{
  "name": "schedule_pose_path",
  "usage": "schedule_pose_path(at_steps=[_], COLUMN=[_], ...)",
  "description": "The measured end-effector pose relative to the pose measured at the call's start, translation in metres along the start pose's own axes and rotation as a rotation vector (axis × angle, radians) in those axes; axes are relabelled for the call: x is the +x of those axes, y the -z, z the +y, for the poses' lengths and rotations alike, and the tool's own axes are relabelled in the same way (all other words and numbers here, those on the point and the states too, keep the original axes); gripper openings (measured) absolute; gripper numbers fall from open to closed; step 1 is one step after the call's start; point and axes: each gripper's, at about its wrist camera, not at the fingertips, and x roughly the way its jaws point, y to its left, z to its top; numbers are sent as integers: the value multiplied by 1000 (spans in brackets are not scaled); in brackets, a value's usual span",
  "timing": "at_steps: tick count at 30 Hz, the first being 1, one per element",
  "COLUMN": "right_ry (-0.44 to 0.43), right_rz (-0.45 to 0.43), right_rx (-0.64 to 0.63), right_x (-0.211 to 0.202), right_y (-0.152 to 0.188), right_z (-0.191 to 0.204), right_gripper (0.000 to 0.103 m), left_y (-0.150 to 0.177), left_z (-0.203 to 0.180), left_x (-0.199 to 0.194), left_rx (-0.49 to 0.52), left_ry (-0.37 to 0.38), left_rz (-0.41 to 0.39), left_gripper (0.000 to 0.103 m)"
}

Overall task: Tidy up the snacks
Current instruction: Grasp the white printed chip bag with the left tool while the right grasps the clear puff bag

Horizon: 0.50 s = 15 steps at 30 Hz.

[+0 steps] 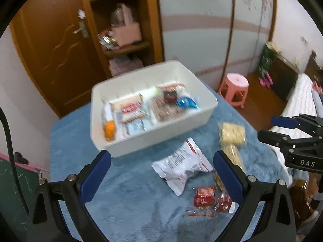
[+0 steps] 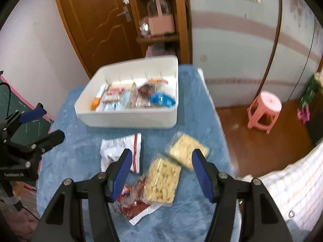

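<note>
A white bin (image 1: 141,141) (image 2: 129,119) holding several snack packets stands at the back of a blue-covered table (image 1: 121,201) (image 2: 70,161). In front of it lie a white and red pouch (image 1: 181,167) (image 2: 115,147), two clear packs of pale puffed snacks (image 1: 232,133) (image 2: 161,179) (image 2: 187,151), and red wrapped candies (image 1: 205,198) (image 2: 133,203). My left gripper (image 1: 161,177) is open and empty above the table, left of the pouch. My right gripper (image 2: 161,173) is open and empty above the nearer puffed pack. The right gripper also shows in the left wrist view (image 1: 282,129).
A wooden door (image 1: 56,46) and shelf unit (image 1: 121,30) stand behind the table. A pink stool (image 2: 264,111) is on the wooden floor to the right. A bed (image 2: 298,181) lies at the right edge. A green board (image 2: 12,104) leans at the left.
</note>
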Motion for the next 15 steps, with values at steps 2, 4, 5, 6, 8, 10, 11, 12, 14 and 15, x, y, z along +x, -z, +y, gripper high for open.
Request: schedule_pose_path(at_steps=[2, 4, 5, 6, 8, 10, 11, 12, 14, 15], right_ry=[-21, -31, -37, -41, -56, -66, -71, -92, -148, -159], right_rz=[38, 72, 92, 106, 146, 182, 196, 208, 222, 238], right_rx=[22, 42, 52, 60, 88, 113, 125, 140, 184, 198], right_x=[16, 31, 40, 47, 65, 80, 86, 92, 101, 107], right_y=[8, 17, 21, 26, 35, 42, 45, 48, 51, 52], right_z=[-6, -10, -12, -14, -19, -22, -24, -26, -31, -31], right_gripper=[62, 62, 62, 62, 62, 62, 62, 62, 62, 62], left_y=[5, 13, 15, 19, 25, 30, 33, 35, 39, 39], left_z=[-8, -16, -19, -22, -26, -31, -33, -34, -34, -34], left_x=[17, 37, 44, 53, 71, 86, 96, 103, 116, 121], left_rx=[35, 74, 86, 102, 130, 154, 170, 180, 198, 204], left_ry=[28, 37, 40, 46, 60, 72, 79, 82, 84, 82], left_rz=[38, 75, 89, 110, 150, 184, 206, 218, 243, 253], left_gripper=[101, 101, 101, 101, 101, 101, 101, 101, 101, 101])
